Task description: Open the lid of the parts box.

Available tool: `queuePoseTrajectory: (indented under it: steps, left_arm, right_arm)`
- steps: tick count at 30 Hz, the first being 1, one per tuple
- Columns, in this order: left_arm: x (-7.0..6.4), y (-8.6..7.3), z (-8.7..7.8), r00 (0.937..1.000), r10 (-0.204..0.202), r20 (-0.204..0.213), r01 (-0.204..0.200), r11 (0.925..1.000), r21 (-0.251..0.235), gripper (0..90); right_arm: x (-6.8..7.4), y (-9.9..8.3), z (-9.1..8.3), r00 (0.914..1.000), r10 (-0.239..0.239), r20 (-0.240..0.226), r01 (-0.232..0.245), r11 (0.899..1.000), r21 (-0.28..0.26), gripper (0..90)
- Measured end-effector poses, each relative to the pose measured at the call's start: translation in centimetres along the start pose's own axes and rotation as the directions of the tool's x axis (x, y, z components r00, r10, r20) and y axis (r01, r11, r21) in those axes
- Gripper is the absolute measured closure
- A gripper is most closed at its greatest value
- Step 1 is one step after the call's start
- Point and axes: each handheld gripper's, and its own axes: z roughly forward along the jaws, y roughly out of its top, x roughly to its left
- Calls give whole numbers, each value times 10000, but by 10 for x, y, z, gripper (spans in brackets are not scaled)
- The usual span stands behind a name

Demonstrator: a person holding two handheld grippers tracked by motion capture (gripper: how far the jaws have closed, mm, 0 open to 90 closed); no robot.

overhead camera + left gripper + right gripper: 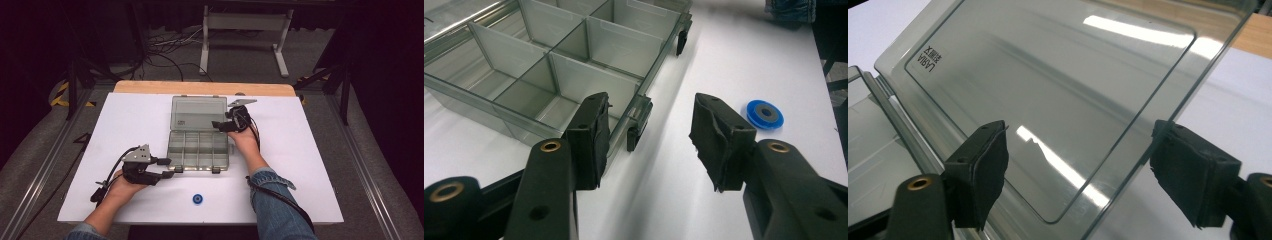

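Lid-handling step: right gripper [220,125] fingers apart astride lid [1048,100] edge, centre frame. Left gripper [646,135] fingers apart at organizer box [549,70] front latch. Next: right fingers need to close on lid edge.

Operator and hand-held gripper appearance

Blue denim sleeves on both forearms. Each hand-held gripper [167,168] [218,125] is black, with brass-ringed screw holes, a grey three-cornered top plate and a trailing black cable.

1. A lab or recording studio, not a home: black curtains [30,50] close off the space on both sides.
2. Loose cables [165,47] trail over grey carpet behind the surface [300,165].
3. A white metal stand [245,30] and yellow-black hazard tape [62,97] mark rig fixtures.
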Motion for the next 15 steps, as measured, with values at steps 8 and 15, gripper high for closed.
queuePoseTrajectory:
  steps: [8, 15]
  left_arm:
    - [0, 0, 0, 10000, -6, 10, 6, 10000, 9, 493]
    - [-1, 0, 0, 10000, -72, 16, 72, 10000, 0, 481]
  right_arm:
    - [-4, -3, 2, 9993, 340, -125, -339, 9994, 89, 218]
    - [-5, -4, 2, 9989, 451, -151, -449, 9989, 127, 215]
